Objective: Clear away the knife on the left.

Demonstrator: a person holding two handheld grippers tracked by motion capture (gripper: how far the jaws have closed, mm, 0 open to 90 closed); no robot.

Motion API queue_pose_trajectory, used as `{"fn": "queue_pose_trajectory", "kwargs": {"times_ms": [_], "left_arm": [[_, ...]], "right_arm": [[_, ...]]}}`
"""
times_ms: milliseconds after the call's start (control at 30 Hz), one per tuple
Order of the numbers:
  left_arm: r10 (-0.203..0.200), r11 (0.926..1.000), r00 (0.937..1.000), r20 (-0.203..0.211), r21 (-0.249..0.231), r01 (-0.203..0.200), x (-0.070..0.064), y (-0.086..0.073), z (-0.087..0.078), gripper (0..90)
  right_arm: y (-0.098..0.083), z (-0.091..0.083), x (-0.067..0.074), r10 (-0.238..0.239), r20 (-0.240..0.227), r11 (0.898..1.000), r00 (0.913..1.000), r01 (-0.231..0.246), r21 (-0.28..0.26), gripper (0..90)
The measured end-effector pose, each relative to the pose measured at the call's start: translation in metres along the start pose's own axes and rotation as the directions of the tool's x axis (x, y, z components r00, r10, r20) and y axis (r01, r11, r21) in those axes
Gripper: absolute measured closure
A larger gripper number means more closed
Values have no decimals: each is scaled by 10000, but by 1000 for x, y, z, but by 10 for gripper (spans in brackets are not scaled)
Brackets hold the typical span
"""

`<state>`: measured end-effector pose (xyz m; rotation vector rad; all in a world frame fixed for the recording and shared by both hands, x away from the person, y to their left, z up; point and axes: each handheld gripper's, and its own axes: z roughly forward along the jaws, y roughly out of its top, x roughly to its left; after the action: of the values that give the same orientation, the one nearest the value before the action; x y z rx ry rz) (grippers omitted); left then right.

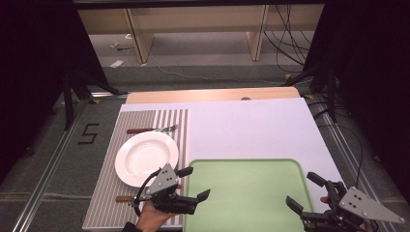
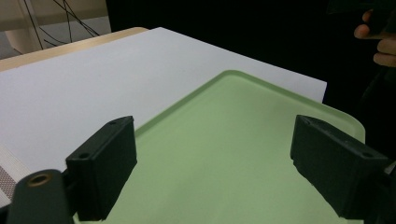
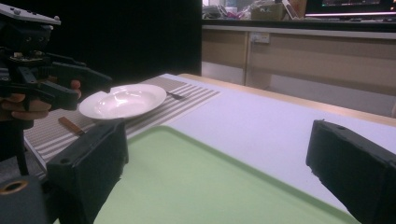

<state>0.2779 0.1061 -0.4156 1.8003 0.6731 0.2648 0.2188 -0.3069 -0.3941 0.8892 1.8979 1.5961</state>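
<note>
We hold both claws over the smooth, round-cornered green tray (image 1: pixel 244 193), which lies flat at the near edge of the white surface (image 1: pixel 251 128): the left claw (image 1: pixel 197 182) at its left rim and the right claw (image 1: pixel 303 191) at its right rim, each released with nothing between its jaws. We judge this the approach, and the next move calls for closing on the tray's thin raised rims. Left of the tray, a glossy white plate (image 1: pixel 146 157) sits on a ribbed striped mat (image 1: pixel 109 193), flanked by a fork (image 1: pixel 152 129) and a wooden-handled piece (image 1: pixel 124 198).
</note>
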Motion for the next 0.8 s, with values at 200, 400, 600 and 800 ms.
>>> {"fn": "queue_pose_trajectory", "kwargs": {"times_ms": [200, 400, 600, 800], "left_arm": [[54, 10000, 10000, 25, 5, -54, 0, 0, 0, 143], [-24, 10000, 10000, 43, 33, 23, 0, 0, 0, 143], [34, 9998, 10000, 47, 202, -35, 0, 0, 1, 144], [193, 9994, 9995, 257, 274, -200, 1, 5, -2, 152]], "right_arm": [[0, 0, 0, 0, -18, 10000, 10000, 0, -19, 65], [0, 0, 0, 8, -30, 10000, 10000, -8, -19, 65], [0, 0, 1, 13, -41, 10000, 10000, -13, 14, 65], [0, 0, 1, -4, -49, 10000, 10000, 4, 19, 65]]}}
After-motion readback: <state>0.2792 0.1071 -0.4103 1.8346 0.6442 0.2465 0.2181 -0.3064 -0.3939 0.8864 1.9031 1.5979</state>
